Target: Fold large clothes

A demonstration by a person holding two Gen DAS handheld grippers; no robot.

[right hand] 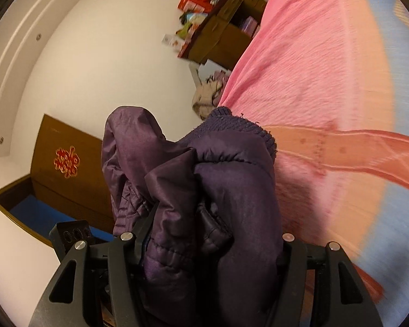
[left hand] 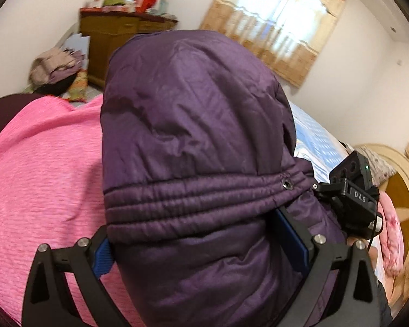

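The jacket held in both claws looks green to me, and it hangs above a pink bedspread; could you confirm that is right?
Not quite: the jacket is purple, not green, as the left wrist view shows. The rest stands: both the left claw and the right claw hold it above the pink bedspread.

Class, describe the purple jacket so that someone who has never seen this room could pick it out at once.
Find the bed with the pink blanket. Above it both grippers, left and right, are clamped on a bunched purple jacket. It is the only dark, shiny quilted garment, with a stitched band and knitted cuff; the clothes pile by the cabinet is pale.
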